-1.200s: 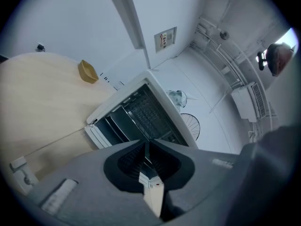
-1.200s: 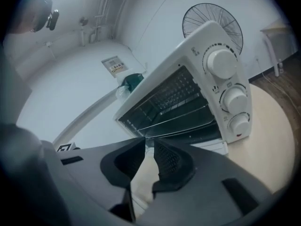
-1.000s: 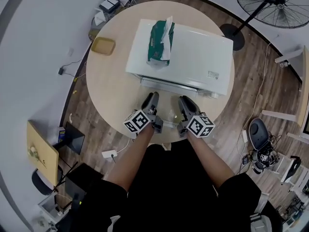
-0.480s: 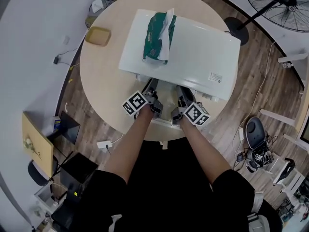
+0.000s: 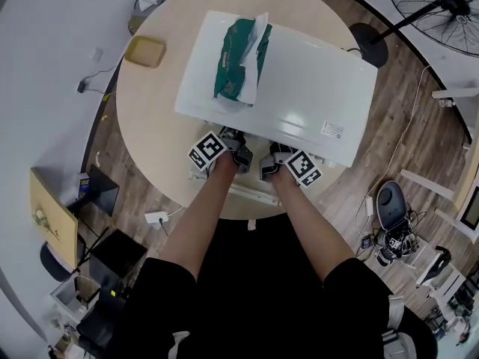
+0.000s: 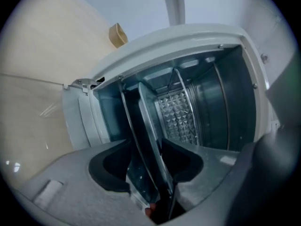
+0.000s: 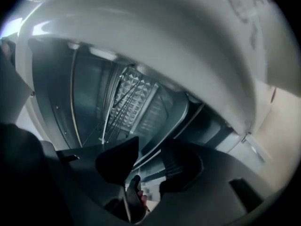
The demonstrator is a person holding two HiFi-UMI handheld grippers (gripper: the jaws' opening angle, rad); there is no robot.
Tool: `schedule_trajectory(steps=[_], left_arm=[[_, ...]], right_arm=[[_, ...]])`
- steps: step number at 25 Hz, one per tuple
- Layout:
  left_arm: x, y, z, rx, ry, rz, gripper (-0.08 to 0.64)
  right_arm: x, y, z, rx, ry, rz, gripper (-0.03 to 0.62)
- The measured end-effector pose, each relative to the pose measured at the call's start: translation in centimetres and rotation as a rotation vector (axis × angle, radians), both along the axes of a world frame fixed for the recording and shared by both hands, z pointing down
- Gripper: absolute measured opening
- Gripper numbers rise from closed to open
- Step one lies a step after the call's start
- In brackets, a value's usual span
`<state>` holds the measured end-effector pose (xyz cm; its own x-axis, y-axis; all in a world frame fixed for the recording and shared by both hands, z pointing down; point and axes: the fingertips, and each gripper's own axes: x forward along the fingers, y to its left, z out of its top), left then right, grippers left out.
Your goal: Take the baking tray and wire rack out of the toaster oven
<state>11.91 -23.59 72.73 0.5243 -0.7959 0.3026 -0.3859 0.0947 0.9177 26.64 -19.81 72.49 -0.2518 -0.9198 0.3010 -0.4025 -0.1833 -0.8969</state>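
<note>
On the round worktop (image 5: 150, 126), the head view shows the white toaster oven (image 5: 314, 88) with a green tissue pack (image 5: 236, 62) lying on its roof and a small tan dish (image 5: 144, 51), apparently empty, well apart at the far left. Both hands have come forward from the worktop's near edge since a second ago. The left gripper (image 5: 232, 142) and right gripper (image 5: 273, 159) now sit side by side at the oven's open mouth, above its dropped door. The roof hides what is inside from here.

In the left gripper view, the oven cavity fills the frame, tilted. The baking tray (image 6: 149, 126) rests in its slot, and its front edge runs between the fingers (image 6: 110, 166). They have just been opening and stand spread, with a gap on each side of the metal.

The right gripper view shows the same edge passing between that gripper's fingers (image 7: 117, 164). These have also just been opening and do not pinch it. The wire rack (image 7: 120, 105) is seen edge-on deeper in the cavity, on a separate level.

Judging by this, the reach is finished and the grasp is next. Both pieces remain inside the oven.
</note>
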Motion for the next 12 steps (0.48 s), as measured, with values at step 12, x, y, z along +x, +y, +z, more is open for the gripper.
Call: schedule_trajectory(steps=[12], left_arm=[[0.7,-2.0,0.7,-0.007,0.094,-0.030,0.190]], right_arm=[[0.5,-1.0,0.8,0.023,-0.099,0.071,0.129]])
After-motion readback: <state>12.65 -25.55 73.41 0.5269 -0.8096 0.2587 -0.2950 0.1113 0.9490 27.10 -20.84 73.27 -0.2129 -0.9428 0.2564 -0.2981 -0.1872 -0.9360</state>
